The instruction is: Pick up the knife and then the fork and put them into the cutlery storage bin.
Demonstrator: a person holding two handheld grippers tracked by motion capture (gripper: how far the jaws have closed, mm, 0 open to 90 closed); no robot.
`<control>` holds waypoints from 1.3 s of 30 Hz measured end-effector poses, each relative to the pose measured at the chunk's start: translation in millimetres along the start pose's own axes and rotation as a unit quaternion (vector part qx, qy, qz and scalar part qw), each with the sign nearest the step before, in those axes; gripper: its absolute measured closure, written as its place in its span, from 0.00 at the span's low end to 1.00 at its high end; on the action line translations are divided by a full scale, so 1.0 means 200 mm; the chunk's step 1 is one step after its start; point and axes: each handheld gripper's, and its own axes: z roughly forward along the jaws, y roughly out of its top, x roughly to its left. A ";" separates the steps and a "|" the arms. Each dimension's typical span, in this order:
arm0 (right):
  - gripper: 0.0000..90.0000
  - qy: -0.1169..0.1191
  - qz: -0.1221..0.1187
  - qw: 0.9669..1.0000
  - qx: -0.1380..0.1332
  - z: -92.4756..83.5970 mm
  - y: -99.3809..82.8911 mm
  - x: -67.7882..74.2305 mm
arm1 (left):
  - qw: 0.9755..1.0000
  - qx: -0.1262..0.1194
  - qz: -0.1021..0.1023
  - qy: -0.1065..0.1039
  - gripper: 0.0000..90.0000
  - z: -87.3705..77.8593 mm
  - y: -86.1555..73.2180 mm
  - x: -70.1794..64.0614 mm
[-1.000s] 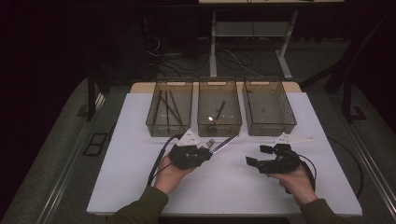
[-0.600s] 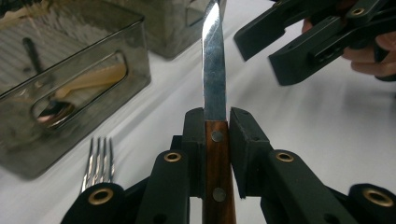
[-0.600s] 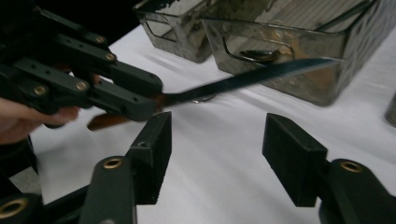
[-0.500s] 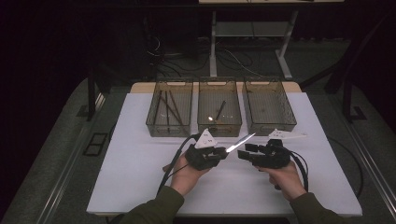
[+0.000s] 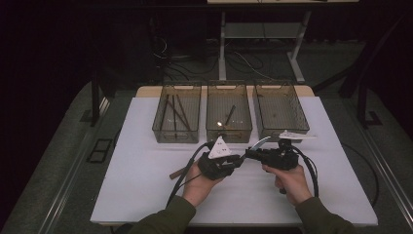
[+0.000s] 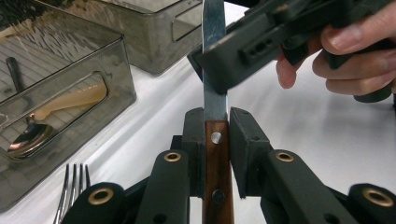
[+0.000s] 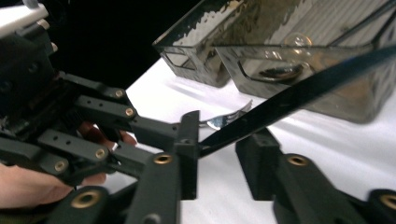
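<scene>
Much of the room (image 5: 58, 44) beyond the counter is dark – only the legs of a second table (image 5: 258, 44) and loose cables on the floor can be made out behind the far edge. In the high view the knife is nearly lost between the two tools, and the contents of the right bin (image 5: 280, 111) are too faint to tell.

The counter (image 5: 146, 185) is a white sheet-like top, with a strip of bare wood showing at its far edge. Three smoky see-through bins stand in a row along that far edge: the left bin (image 5: 176, 113) holds dark sticks, the middle bin (image 5: 229, 112) holds a spoon (image 6: 28, 137) that glints through its wall.

The person's two hands meet near the middle of the counter, nearer the front edge than the bins. The left tool (image 6: 215, 135) is closed narrow on the knife (image 6: 217, 172), its pads pressed against the wooden, riveted handle, with the steel blade rising straight away from it. The right tool (image 7: 217, 156) has just been closing – the blade runs between its jaws and lies against the left one, while a gap shows beside the right one, so it does not clamp yet. A brown stick (image 5: 176, 172) lies on the counter left of the left hand (image 5: 202, 187). A fork (image 6: 72, 186) lies on the counter just beside the left tool, between it and the bins.
</scene>
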 end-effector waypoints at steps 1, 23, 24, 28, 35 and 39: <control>0.84 0.003 0.002 1.000 -0.004 0.00 0.01 0.00 | 1.000 -0.001 0.000 0.000 0.85 0.00 0.00 0.00; 0.99 0.024 -0.060 0.998 -0.027 -0.01 0.08 0.08 | 1.000 -0.017 -0.008 -0.014 0.68 -0.05 -0.05 0.04; 0.99 0.021 -0.062 0.997 -0.030 -0.03 0.08 0.08 | 1.000 -0.017 -0.007 -0.013 0.66 -0.06 -0.05 0.05; 0.99 0.003 -0.067 0.997 -0.040 -0.08 0.10 0.06 | 1.000 -0.010 -0.006 -0.016 0.58 -0.10 -0.10 0.07; 0.99 -0.026 -0.071 0.996 -0.049 -0.18 0.13 0.00 | 0.999 -0.012 -0.010 -0.029 0.47 -0.19 -0.17 0.13; 0.99 -0.046 -0.077 0.995 -0.048 -0.22 0.14 -0.02 | 1.000 -0.007 -0.012 -0.026 0.42 -0.26 -0.22 0.17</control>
